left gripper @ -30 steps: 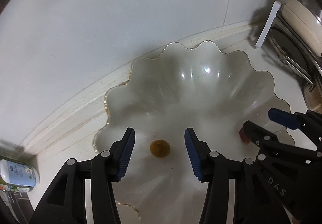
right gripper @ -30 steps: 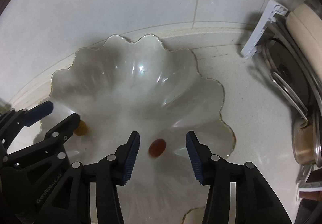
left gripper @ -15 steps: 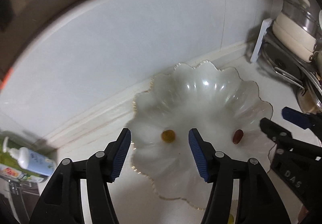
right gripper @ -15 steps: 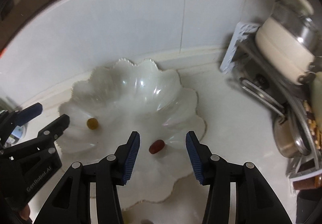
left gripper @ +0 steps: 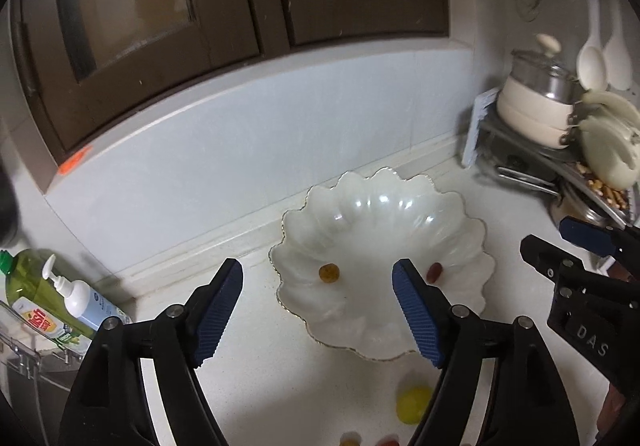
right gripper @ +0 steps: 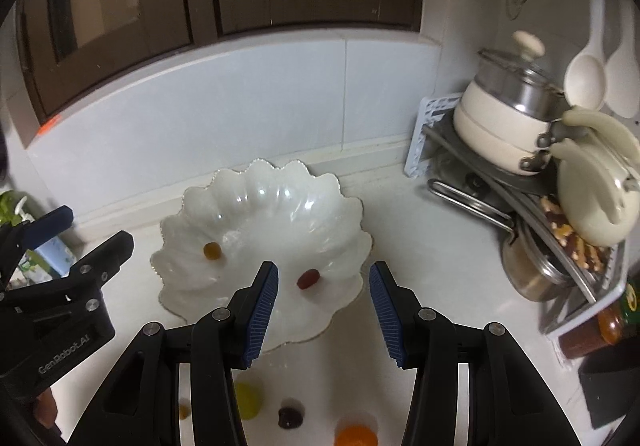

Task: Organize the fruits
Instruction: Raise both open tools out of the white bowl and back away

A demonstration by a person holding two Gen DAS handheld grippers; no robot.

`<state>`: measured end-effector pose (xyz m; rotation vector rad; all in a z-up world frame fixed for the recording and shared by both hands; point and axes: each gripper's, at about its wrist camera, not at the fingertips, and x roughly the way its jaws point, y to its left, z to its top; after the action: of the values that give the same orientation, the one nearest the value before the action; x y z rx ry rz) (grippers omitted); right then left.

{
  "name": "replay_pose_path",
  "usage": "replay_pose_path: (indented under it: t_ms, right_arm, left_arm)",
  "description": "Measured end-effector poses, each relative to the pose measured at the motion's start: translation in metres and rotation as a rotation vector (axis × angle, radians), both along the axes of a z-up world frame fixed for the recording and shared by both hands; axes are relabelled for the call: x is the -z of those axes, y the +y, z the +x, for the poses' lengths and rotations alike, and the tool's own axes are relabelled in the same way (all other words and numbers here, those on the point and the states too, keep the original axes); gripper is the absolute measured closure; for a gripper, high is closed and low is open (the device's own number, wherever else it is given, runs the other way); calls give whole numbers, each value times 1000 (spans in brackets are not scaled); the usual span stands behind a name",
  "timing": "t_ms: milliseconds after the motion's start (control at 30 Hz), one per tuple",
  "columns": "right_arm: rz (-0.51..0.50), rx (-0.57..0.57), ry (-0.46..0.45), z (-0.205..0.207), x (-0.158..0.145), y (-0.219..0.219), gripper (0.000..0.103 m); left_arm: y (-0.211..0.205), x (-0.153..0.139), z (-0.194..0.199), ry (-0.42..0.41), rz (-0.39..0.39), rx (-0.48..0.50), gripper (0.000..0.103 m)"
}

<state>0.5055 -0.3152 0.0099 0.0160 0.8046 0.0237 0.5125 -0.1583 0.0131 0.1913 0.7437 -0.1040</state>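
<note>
In the scalloped white bowl by the counter's back edge lie just an amber fruit and a red fruit, while both the left gripper and right gripper, spread and empty, hover above it, and a yellow fruit, dark fruit and orange fruit wait near the front edge, so most sorting seems undone.

White bench, runs to the tiled back wall. Scalloped white bowl sits on it near the back edge. Front edge, on the bench in front of the bowl: yellow-green fruit, dark red fruit, orange fruit, small amber fruit, all apart. Right end: dish rack with pots, dark jar beside it. Left end: soap pump bottle and green bottle near my left side.
</note>
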Motion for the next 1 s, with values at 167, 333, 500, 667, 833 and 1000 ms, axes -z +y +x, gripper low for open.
replay_pose_path:
  t_ms: [167,333,500,667,833,1000]
  right_arm:
    - [16,9,-52,-29,-9,-1,54]
    - [21,14,-84,-56,-14,1,54]
    - [28,21,-108,-80,-13,0,54]
    - [21,30,-135,-104,-12,-1,54]
    - [3,27,-160,-128,-11,2,54]
    - [-9,30,-197,-150,-12,4,54]
  left_arm:
    - [0,-8,-29,-47,7,20,26]
    - [-1,-13,-54,-78,3,34,26]
    - [6,-13,-79,-95,-22,37,26]
    - [7,-12,-101,-128,-17,40,26]
    - [8,-9,-122,-139,-20,53,26]
    - [12,-6,-141,-141,-42,56,26]
